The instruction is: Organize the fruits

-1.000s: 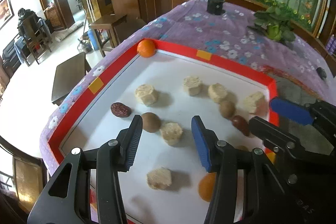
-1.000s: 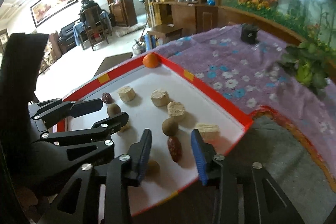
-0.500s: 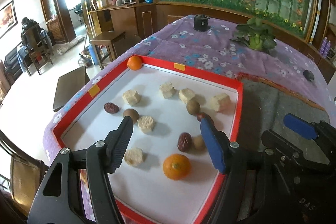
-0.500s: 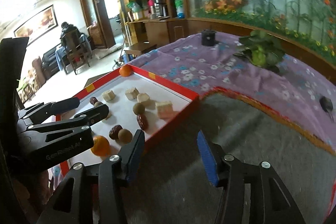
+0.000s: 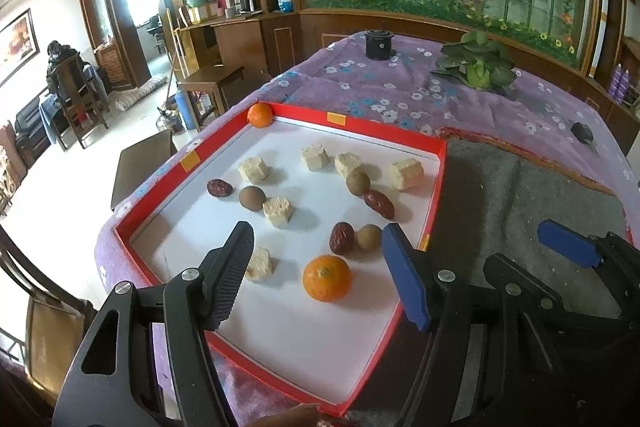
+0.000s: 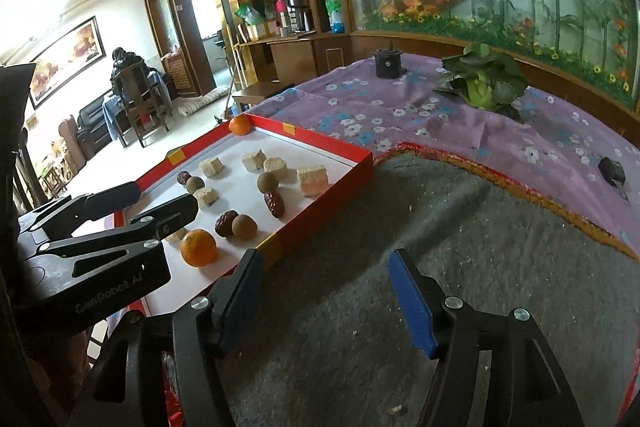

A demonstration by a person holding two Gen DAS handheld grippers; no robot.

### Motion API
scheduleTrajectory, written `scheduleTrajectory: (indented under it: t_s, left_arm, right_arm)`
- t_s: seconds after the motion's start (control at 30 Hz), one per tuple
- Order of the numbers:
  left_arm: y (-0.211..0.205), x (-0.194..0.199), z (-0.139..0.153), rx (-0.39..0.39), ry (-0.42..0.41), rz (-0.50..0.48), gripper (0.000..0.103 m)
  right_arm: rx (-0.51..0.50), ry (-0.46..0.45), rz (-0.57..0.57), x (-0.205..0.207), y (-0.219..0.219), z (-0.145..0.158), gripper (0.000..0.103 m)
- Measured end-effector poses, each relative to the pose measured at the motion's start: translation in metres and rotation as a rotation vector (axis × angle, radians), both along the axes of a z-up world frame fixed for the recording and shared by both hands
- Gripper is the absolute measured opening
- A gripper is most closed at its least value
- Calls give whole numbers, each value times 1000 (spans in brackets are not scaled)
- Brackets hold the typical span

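A red-rimmed white tray [image 5: 436, 187] holds scattered fruit: an orange [image 5: 327, 278] near the front, another orange [image 5: 260, 115] in the far corner, red dates [image 5: 341, 237], brown round longans [image 5: 369, 237] and several pale cut chunks [image 5: 277, 211]. My left gripper [image 5: 316, 281] is open and empty, raised above the tray's near end. My right gripper [image 6: 326, 301] is open and empty over the grey mat [image 6: 460, 247], right of the tray [image 6: 320, 187]. The near orange [image 6: 199, 247] also shows in the right wrist view.
The tray lies on a table with a purple flowered cloth [image 5: 400, 95]. A leafy green vegetable [image 5: 478, 67] and a black cylinder [image 5: 379, 45] stand at the back. A small dark object [image 6: 611, 169] lies at the right. Chairs and floor are to the left.
Both grippers have pulled back and up from the tray; the right one has swung right over the grey mat. Both stay open. The fruit has not moved.
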State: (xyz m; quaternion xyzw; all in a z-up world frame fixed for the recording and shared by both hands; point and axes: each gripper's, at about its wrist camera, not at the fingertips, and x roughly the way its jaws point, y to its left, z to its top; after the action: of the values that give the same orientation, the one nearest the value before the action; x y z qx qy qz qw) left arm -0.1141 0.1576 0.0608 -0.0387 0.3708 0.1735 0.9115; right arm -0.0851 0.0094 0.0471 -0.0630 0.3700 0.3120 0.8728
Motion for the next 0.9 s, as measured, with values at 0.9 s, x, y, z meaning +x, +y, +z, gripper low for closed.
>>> scheduleTrajectory:
  t_s: [0.9]
  left_arm:
    - [-9,2,-5,10,12,3,67]
  right_arm:
    - [-55,18,15,-1,11,-7,64]
